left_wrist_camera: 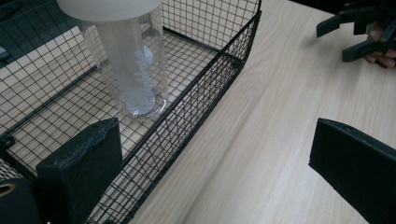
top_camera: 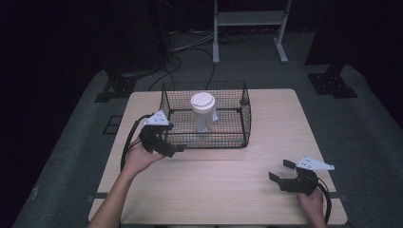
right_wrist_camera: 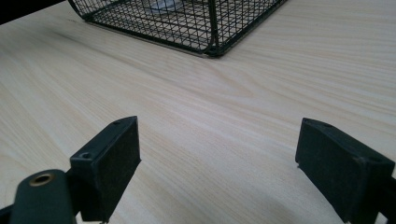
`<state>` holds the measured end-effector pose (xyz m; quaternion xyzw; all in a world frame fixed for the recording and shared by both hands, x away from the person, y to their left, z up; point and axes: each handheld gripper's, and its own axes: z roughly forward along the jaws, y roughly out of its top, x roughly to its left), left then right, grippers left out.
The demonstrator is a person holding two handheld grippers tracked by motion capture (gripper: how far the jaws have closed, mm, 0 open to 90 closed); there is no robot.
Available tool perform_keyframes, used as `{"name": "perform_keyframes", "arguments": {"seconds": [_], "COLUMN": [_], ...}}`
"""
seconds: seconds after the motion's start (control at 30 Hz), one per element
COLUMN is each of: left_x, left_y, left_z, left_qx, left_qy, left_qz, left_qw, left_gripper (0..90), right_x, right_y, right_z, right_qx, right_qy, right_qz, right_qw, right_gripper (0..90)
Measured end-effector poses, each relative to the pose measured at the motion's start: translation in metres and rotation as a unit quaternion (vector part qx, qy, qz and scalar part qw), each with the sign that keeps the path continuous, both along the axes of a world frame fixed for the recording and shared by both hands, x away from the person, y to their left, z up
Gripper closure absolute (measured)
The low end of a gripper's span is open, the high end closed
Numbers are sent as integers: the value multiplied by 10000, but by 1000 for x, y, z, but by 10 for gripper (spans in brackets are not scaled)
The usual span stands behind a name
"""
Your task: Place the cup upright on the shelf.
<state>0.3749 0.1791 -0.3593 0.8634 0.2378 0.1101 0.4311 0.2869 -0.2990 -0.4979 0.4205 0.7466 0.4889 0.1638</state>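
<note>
A black wire basket [top_camera: 247, 118] stands on the wooden table [top_camera: 266, 114], toward its far middle. Inside it a clear plastic cup [top_camera: 203, 118] with a white lid [top_camera: 203, 101] stands upright. My left gripper [top_camera: 177, 146] is open at the basket's near left corner, one jaw over the basket rim, the other over bare table. In the left gripper view the cup [left_wrist_camera: 133, 74] rises just beyond the left jaw, behind the basket wall [left_wrist_camera: 205, 88]. My right gripper [top_camera: 281, 170] is open near the table's front right, nothing between its jaws, low over bare wood.
The basket's corner [right_wrist_camera: 212, 28] lies ahead of the right gripper with bare table [right_wrist_camera: 210, 112] between. Beyond the table are cables [top_camera: 190, 52] on the grey floor and a white stand frame [top_camera: 247, 28]. The other hand's gripper [left_wrist_camera: 359, 32] appears far off in the left gripper view.
</note>
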Motion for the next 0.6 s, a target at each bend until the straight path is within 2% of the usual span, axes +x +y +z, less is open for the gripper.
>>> {"name": "perform_keyframes", "arguments": {"seconds": [0.2, 0.37, 0.43, 0.6], "left_x": [-10, -17, -19, -27], "left_y": [2, 5, 7, 11], "left_z": [-4, -12, -17, -26], "left_qx": [-204, -150, -185, -202], "left_qy": [-29, -45, 14, 11], "left_qz": [-3, 18, 18, 40], "left_qw": [9998, 9999, 9998, 9998], "left_gripper": [17, 18, 18, 17], "right_x": [0, 0, 0, 0], "right_y": [0, 0, 0, 0], "right_z": [0, 0, 0, 0], "right_qx": [-4, 2, -1, -9], "right_qy": [-2, -1, -1, -3], "right_qz": [-7, -14, -13, -17], "right_qw": [10000, 10000, 10000, 10000], "right_gripper": [129, 129, 129, 129]}}
